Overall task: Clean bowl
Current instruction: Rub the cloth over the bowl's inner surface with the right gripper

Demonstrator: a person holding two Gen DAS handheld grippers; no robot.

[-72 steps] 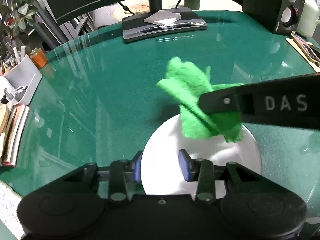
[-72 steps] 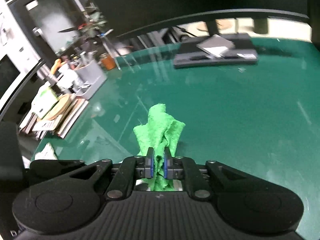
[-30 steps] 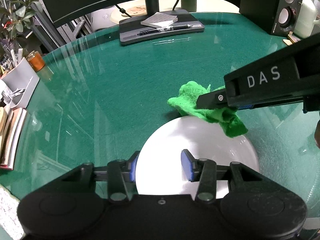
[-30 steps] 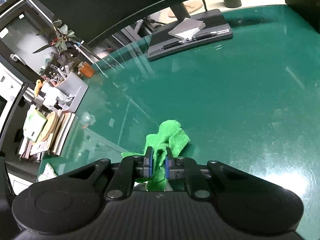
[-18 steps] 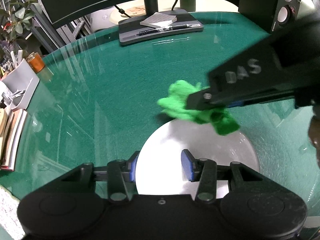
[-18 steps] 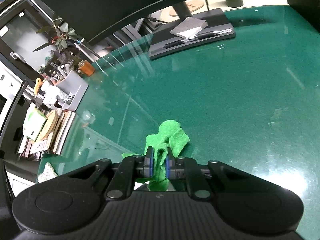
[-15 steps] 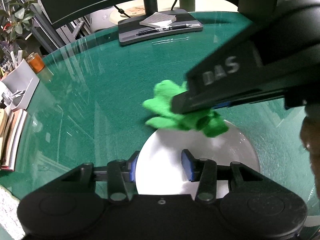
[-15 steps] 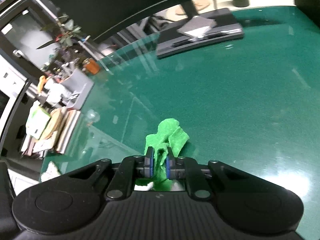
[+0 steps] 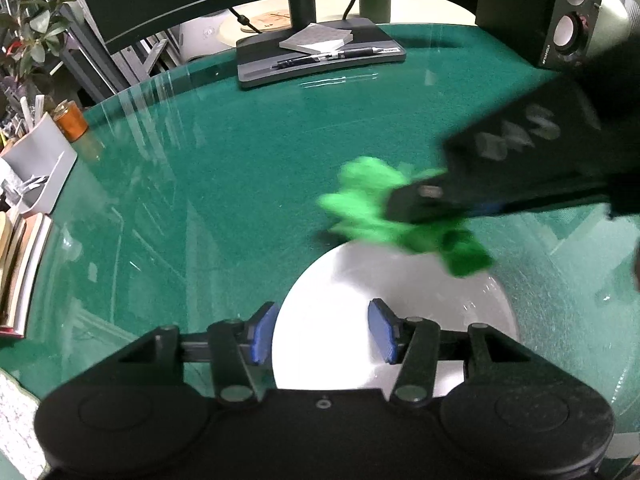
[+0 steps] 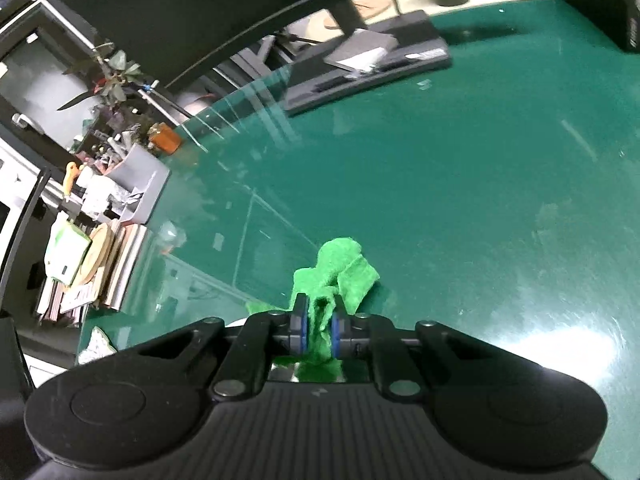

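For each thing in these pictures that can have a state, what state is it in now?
White bowl: upright on the green table, nothing inside it, near rim between the left fingers.
Green cloth: crumpled, pinched, at the bowl's far rim.
Left gripper: opening, its pads not pressing the rim.
Right gripper: shut on the cloth.
Pen: lying on the monitor base.

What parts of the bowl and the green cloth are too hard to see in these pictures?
- White bowl, left wrist view: its near rim is hidden behind the left gripper, whose jaws are opening around it.
- Green cloth, left wrist view: smeared by motion blur, and the right gripper's dark body covers part of it, so whether it touches the bowl is unclear.
- Right wrist view: the right gripper pinches the cloth; the bowl is almost wholly hidden beneath it.
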